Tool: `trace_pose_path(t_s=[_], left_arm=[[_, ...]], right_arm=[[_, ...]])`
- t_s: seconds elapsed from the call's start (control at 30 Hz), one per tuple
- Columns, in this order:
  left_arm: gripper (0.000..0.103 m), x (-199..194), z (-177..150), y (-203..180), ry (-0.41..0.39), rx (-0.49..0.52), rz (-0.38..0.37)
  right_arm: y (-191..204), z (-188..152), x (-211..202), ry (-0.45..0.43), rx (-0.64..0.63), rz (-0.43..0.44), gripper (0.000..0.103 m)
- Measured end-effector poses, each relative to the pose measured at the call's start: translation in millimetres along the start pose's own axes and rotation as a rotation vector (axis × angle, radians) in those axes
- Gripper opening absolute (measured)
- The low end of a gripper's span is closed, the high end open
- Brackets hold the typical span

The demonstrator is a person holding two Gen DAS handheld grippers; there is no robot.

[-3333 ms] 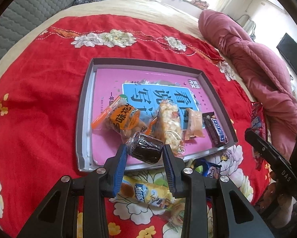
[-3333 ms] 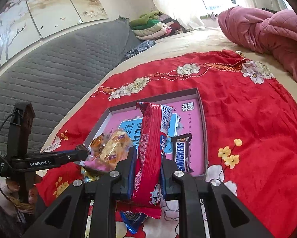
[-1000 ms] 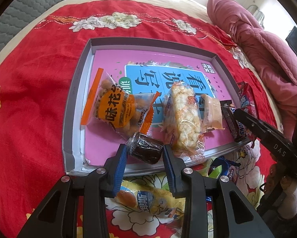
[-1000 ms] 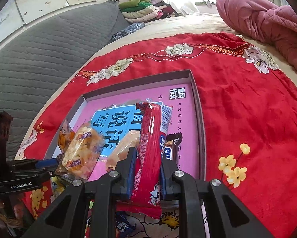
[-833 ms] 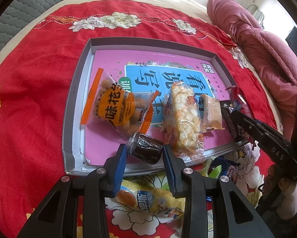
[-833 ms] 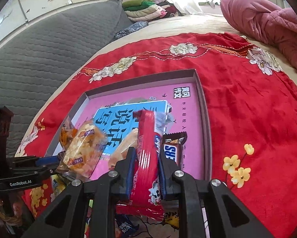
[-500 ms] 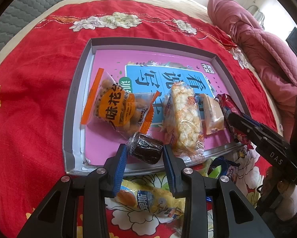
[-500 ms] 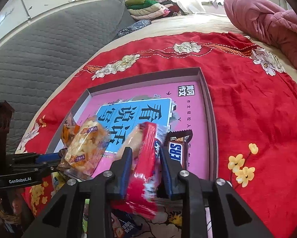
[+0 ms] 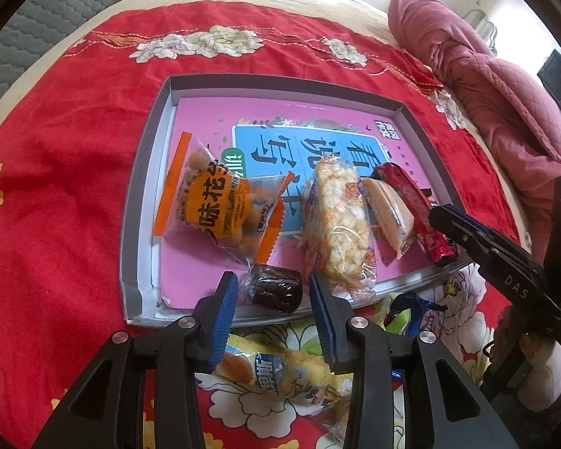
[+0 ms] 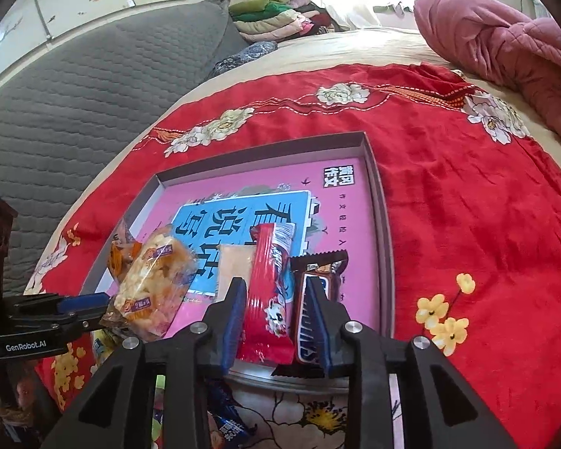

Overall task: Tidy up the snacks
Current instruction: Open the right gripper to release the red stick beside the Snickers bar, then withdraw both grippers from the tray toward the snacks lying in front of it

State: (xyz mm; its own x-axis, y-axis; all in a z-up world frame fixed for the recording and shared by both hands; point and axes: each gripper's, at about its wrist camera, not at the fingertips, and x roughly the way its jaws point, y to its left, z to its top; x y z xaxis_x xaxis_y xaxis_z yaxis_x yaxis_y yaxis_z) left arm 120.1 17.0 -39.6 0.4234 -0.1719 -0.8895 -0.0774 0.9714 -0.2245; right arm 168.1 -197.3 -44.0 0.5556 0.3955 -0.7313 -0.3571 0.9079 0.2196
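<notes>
Between our left gripper's (image 9: 273, 292) blue-padded jaws sits the dark wrapped cake (image 9: 276, 289), lying at the near edge of the grey tray (image 9: 138, 202) on the pink book (image 9: 205, 119) that lines it. We see a sliver of gap on each side of the wrapper, so the pads look just off it; these jaws have just been opening, with the cake between them and no longer pinched. We hold this gripper steeply nose-down over the tray's near rim.

Between our right gripper's (image 10: 276, 318) jaws lies the red snack packet (image 10: 267, 292), flat on the book with its far end pointing up the tray. The left pad stands just beside its edge and the right pad is over the Snickers bar (image 10: 314, 280), which lies just beside the packet on its right. These jaws have also just been opening, with the packet loose between them rather than clamped. We tilt this gripper down less steeply, at the tray's near right corner.

Elsewhere in the tray we see the orange peanut bag (image 9: 217, 209), the puffed rice bar (image 9: 340, 224) and a small tan pastry (image 9: 391, 217), side by side. Outside the tray, on the red floral cloth (image 9: 55, 187), a yellow snack pack (image 9: 280, 370) lies under our left gripper and a blue wrapper (image 9: 422, 310) lies near it.
</notes>
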Motion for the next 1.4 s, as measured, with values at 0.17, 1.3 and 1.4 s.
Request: trace_pose_path(t_s=[0.17,1.3,1.4], left_arm=[[0.046,-3,0,0,-0.003,0.002,0.006],[0.062,-41,2,-2,-0.062,-0.003,0.006],[0.062,-46,2,-1,-0.067,-0.002,0.007]], right_arm=[[1,1,-1,-0.002,-0.003,-0.002,0.035],[21,6,-22,-0.08,-0.066,0.059,0.07],[22,6,-25,-0.086,-0.07,0.061,0.071]])
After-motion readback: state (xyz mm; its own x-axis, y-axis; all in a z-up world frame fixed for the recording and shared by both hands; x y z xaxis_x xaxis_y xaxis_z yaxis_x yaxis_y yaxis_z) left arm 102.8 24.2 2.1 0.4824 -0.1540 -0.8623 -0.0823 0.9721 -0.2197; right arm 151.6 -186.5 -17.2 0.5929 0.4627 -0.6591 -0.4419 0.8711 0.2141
